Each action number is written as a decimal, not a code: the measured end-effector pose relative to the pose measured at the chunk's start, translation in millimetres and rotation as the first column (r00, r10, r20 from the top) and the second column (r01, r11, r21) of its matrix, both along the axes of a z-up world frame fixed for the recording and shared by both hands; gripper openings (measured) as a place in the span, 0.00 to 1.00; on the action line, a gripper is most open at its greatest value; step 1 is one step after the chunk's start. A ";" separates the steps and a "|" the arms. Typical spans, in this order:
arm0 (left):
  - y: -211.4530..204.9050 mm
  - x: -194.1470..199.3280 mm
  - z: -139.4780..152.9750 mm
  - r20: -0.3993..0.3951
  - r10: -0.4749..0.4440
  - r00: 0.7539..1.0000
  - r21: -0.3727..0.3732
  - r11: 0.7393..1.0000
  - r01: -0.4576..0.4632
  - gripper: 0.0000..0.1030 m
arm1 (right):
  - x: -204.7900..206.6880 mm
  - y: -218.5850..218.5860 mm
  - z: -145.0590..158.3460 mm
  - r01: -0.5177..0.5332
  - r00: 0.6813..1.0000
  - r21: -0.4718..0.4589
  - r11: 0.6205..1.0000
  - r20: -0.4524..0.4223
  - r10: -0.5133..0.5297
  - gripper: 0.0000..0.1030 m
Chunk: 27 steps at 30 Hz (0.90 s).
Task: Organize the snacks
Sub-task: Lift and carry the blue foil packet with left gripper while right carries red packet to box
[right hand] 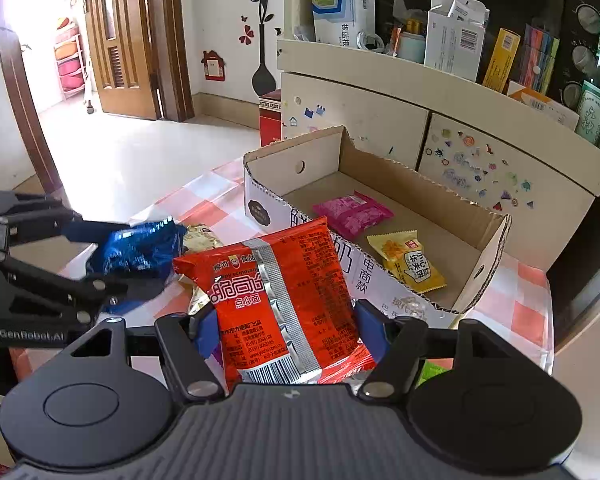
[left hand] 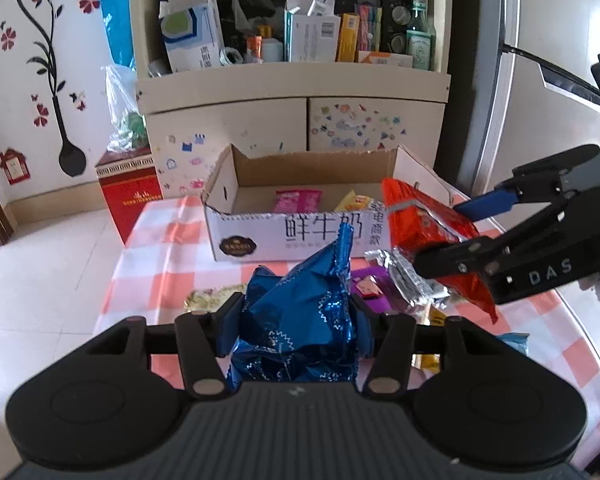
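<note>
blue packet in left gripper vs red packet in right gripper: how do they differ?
Colour: the blue foil packet is shiny metallic blue; the red noodle packet is red with a silver seam strip and a barcode.
Shape: the blue foil packet is crumpled and bunched; the red noodle packet is flatter and looks larger.
Shared: each is clamped, by the left gripper and the right gripper, short of the cardboard box.

Each fisheye camera sits just behind its own gripper, looking forward and steeply down along the fingers. The left view faces the cardboard box [left hand: 300,236] head-on; the right view sees it [right hand: 380,264] obliquely from close by. Both share the checked table [left hand: 172,256], the box and the cream cabinet [left hand: 296,88] behind.
</note>
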<state>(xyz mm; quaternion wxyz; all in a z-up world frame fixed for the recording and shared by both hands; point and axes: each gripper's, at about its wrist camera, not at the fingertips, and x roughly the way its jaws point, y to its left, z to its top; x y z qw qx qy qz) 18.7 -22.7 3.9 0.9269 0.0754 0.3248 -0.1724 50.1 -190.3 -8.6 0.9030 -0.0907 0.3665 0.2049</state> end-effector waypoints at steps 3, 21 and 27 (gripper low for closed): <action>-0.5 5.9 4.1 0.013 -0.001 1.000 0.004 1.000 0.001 0.52 | 1.7 0.3 -0.3 0.002 1.000 -0.006 1.000 0.004 -0.002 0.72; -16.8 61.6 28.8 0.097 0.023 0.995 -0.007 1.000 -0.023 0.52 | 20.6 -4.1 13.7 0.080 0.993 0.009 0.997 0.081 -0.080 0.72; -21.9 79.1 35.6 0.132 0.010 0.991 0.010 1.000 -0.011 0.53 | 29.2 -6.7 17.6 0.117 0.988 0.020 0.993 0.100 -0.119 0.72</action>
